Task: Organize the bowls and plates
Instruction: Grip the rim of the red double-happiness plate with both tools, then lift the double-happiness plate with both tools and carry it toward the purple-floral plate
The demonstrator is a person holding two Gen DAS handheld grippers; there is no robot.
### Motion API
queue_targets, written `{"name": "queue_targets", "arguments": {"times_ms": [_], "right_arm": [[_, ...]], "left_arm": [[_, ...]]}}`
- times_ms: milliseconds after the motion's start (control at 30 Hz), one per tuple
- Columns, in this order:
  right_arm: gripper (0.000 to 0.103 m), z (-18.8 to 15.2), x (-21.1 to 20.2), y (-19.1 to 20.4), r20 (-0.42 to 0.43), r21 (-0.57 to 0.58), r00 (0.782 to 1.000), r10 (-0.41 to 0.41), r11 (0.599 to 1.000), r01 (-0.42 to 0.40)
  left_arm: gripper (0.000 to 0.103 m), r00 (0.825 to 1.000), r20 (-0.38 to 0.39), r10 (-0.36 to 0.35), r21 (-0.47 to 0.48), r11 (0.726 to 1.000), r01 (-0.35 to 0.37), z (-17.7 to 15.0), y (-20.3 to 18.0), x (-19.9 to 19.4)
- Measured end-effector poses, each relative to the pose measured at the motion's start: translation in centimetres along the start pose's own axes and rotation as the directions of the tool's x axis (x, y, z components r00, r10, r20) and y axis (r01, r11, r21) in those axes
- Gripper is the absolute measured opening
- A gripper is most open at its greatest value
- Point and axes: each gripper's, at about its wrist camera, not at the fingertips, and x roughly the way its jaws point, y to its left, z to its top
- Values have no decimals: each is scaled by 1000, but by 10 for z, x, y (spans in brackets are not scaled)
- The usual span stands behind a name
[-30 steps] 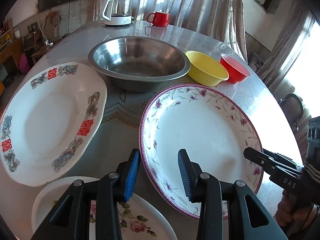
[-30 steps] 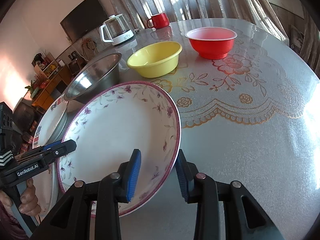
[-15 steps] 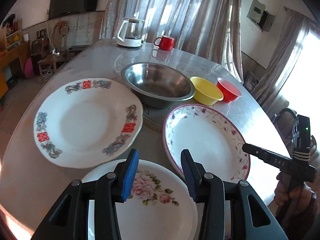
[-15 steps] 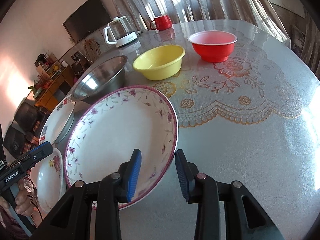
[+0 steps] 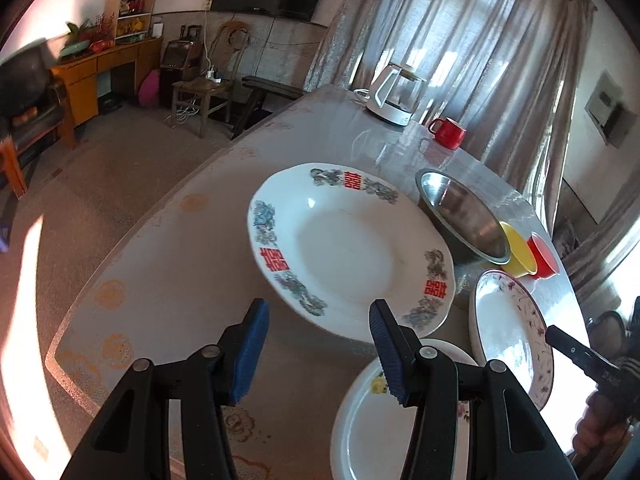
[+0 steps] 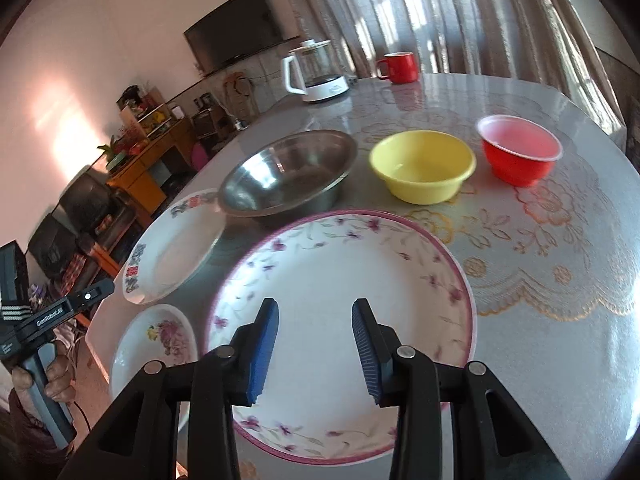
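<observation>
A large white plate with red characters lies on the table, ahead of my open, empty left gripper. A small rose plate lies under its right finger. A purple-flowered plate lies flat under my open, empty right gripper; it also shows in the left wrist view. Behind it stand a steel bowl, a yellow bowl and a red bowl. The red-character plate and the rose plate lie to the left in the right wrist view.
A glass kettle and a red mug stand at the table's far side. The table edge curves away to the left, with floor and furniture beyond. The other hand-held gripper shows at the left in the right wrist view.
My left gripper has pulled back and swung left, from over the purple-flowered plate toward the red-character plate. My right gripper has let go of the purple-flowered plate's rim and risen above it.
</observation>
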Motion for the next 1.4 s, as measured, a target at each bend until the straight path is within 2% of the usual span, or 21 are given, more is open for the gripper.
{"name": "queue_targets", "arguments": {"times_ms": [133,233,333,533,700,767,833,900,933,1000,1067,1167,1400], "right_arm": [[41,12,27,33,-49,-59,995,90,994,-93],[44,22,48,54,-84,-78,984,158,983,-165],[45,32,71,68,-117,-79,977,179,979,-189],[45,50,115,77,-161,-56,975,150,985,-161],[45,56,136,77,-183,-48,977,113,991,-123],[45,58,142,77,-187,-39,975,123,990,-133],[45,61,148,77,-192,-39,973,130,989,-140],[45,62,154,78,-200,-33,970,139,988,-149],[45,63,157,79,-205,-37,968,143,987,-154],[46,65,161,83,-203,-69,973,114,989,-130],[45,66,165,84,-210,-77,972,105,989,-124],[38,65,169,86,-208,-103,975,76,990,-99],[35,61,158,86,-207,-118,973,98,985,-124]], "left_arm": [[53,996,39,80,1,997,-80,3,13,4],[59,995,50,89,-17,996,-89,10,23,8],[60,994,40,98,-29,995,-97,17,28,16],[58,995,15,101,-23,995,-101,32,32,37],[57,996,-13,91,14,996,-91,44,30,56],[55,997,-27,74,28,997,-73,49,29,64],[48,997,-40,63,49,997,-61,52,25,72],[45,997,-55,56,71,996,-52,54,23,80],[39,996,-67,56,76,996,-51,56,22,86],[37,994,-90,66,80,995,-58,58,21,96],[37,994,-80,71,81,995,-64,60,21,99],[36,995,-78,64,73,996,-58,59,22,98],[35,996,-61,63,94,994,-57,49,23,89]]}}
